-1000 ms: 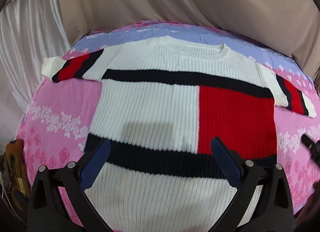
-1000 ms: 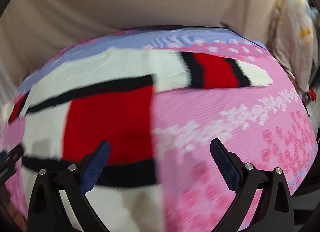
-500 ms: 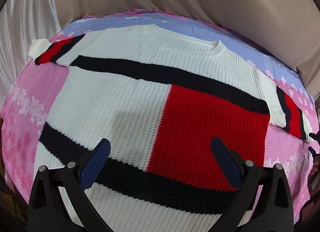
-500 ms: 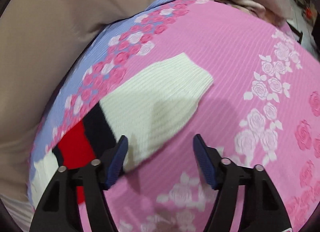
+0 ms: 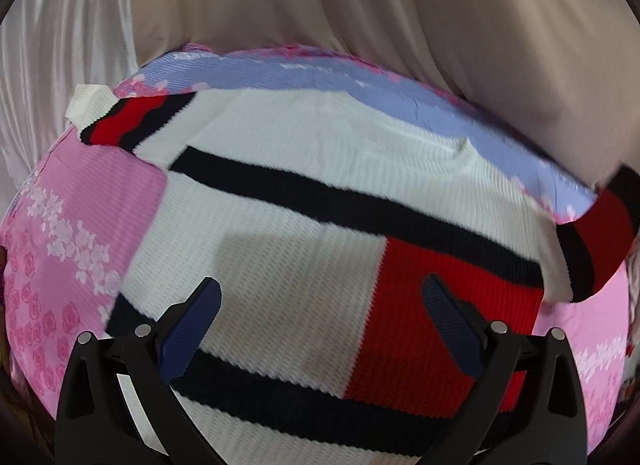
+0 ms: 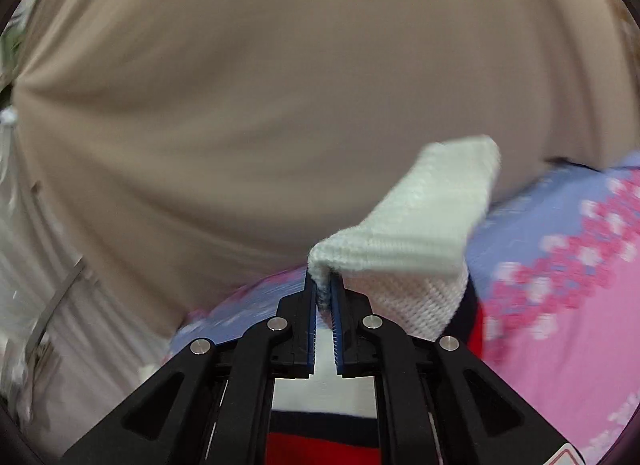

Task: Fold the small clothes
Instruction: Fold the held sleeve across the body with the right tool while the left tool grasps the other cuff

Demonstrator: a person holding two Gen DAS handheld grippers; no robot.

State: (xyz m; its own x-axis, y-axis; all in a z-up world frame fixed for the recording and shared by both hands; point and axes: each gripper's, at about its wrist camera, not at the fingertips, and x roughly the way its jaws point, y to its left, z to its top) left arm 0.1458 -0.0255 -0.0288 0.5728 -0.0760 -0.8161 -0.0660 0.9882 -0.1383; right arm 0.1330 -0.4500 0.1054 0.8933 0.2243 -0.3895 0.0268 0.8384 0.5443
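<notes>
Pinching a fold of white ribbed knit, the right tongs [image 6: 325, 285] are closed on the cuff end of one sleeve [image 6: 420, 217] of the white knitted sweater with black stripes and a red block [image 5: 304, 233]. That sleeve is lifted off the surface and stands up in front of the beige curtain [image 6: 280, 85]; its black and red bands show below the blue pads, though motion blur makes the exact fold hard to read.

From the left wrist camera, the sweater lies spread flat, front up, on the pink and lilac flower-printed cloth [image 5: 72, 225] that covers the tabletop. The left tongs [image 5: 320, 321] hang spread wide above the lower body of the garment, gripping nothing, one blue pad over the white panel and the other over the red block. The far sleeve on the left [image 5: 128, 121] lies stretched out flat toward the cloth's edge, its white cuff just reaching the white satin drape [image 5: 60, 65]. At the right rim, the raised sleeve's red and black bands curve upward.
</notes>
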